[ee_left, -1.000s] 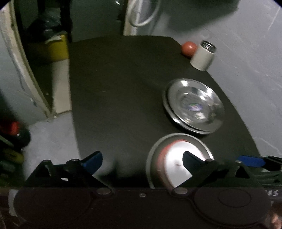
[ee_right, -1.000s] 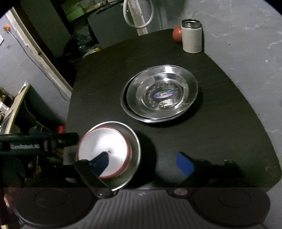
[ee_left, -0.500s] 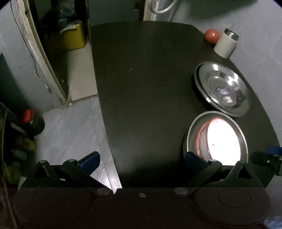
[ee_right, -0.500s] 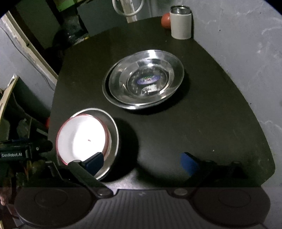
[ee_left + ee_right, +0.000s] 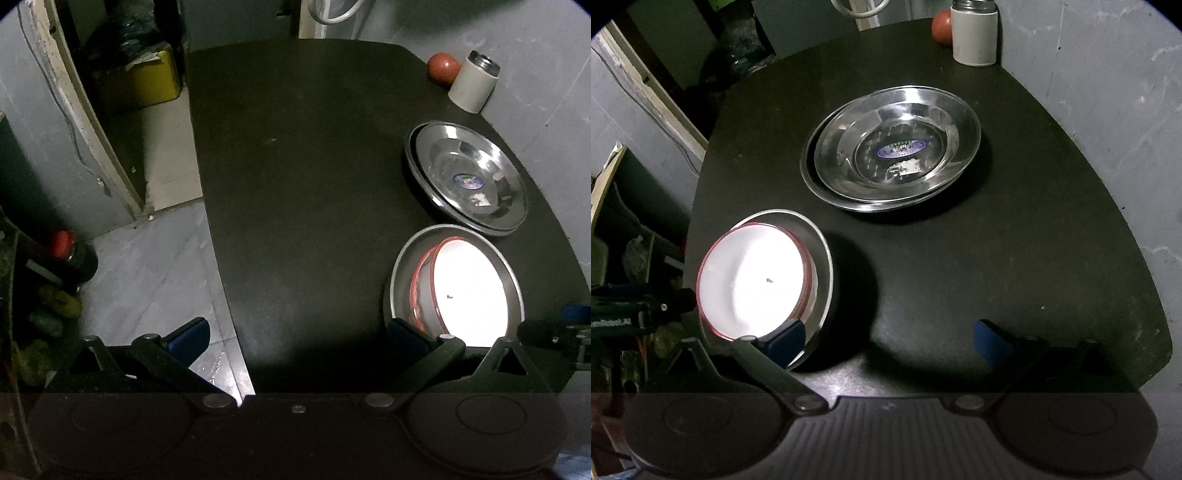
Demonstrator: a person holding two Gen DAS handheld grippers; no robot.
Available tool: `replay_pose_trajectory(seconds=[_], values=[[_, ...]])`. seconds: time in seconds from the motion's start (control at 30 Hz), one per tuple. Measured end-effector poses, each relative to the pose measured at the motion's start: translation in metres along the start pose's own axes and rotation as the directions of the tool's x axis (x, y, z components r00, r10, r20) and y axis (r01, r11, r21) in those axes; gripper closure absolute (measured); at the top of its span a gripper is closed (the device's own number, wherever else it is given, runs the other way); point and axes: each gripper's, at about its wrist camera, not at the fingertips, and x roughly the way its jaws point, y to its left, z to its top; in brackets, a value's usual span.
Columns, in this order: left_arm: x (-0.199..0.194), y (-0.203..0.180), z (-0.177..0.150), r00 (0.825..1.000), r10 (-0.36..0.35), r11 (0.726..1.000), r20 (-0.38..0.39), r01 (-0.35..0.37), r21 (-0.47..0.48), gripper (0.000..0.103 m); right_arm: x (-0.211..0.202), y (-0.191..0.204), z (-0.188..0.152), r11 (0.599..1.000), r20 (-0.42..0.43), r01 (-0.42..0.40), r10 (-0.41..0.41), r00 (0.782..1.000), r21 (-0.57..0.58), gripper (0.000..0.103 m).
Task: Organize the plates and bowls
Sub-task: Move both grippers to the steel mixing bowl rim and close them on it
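— Where have the dishes ended up?

— On the dark table (image 5: 1015,236). Two steel plates (image 5: 897,147) sit stacked toward the wall side, and nearer the front edge a white bowl with a red rim (image 5: 753,280) sits inside a steel bowl (image 5: 822,258). The two piles are near each other but apart.

— And the tongs?

— Both spread wide, pinching nothing. The left gripper (image 5: 295,336) hangs over the table's front edge, its right finger just beside the steel bowl (image 5: 400,266). The right gripper (image 5: 886,338) is above the table, its left finger over that bowl's near rim; whether it touches, I can't tell.

— Anything else there?

— A white canister (image 5: 975,35) with a metal top at the far corner, a red ball (image 5: 942,26) just beside it.
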Motion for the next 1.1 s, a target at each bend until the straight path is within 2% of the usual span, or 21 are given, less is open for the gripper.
replay_pose_trajectory(seconds=[0.27,0.43,0.67,0.77,0.87,0.93,1.07,1.1], values=[[0.006,-0.007,-0.002,0.998,-0.060,0.998,-0.023,0.060,0.027,0.001,0.005,0.001,0.000,1.000,-0.016,-0.007,0.007,1.000,-0.005,0.001],[0.013,-0.013,-0.002,0.997,-0.067,0.997,-0.035,0.069,0.041,0.001,0.005,0.002,0.000,1.000,-0.015,-0.006,0.006,1.000,-0.013,0.001],[0.019,-0.016,-0.002,0.998,-0.043,0.998,-0.046,0.045,0.045,0.004,0.008,0.004,0.002,1.000,-0.013,0.007,-0.007,1.000,-0.028,0.001],[0.019,-0.018,-0.001,0.998,-0.051,0.998,-0.043,0.053,0.045,0.011,0.010,0.005,0.003,0.999,-0.016,0.015,-0.016,1.000,-0.029,0.003],[0.015,-0.022,-0.001,0.999,-0.042,0.997,-0.031,0.044,0.068,0.018,0.012,0.006,0.005,0.999,-0.020,0.001,-0.002,1.000,-0.034,0.012],[0.014,-0.025,-0.002,0.999,-0.039,0.996,-0.024,0.041,0.079,0.022,0.012,0.007,0.005,0.999,-0.018,0.003,-0.004,1.000,-0.038,0.012],[0.013,-0.023,-0.002,0.997,-0.072,0.995,-0.022,0.073,0.064,0.030,0.012,0.006,0.005,0.999,-0.018,-0.010,0.009,1.000,-0.037,0.016],[0.012,-0.022,-0.002,0.996,-0.089,0.994,-0.022,0.090,0.057,0.036,0.012,0.006,0.005,0.999,-0.018,-0.015,0.015,1.000,-0.039,0.018]])
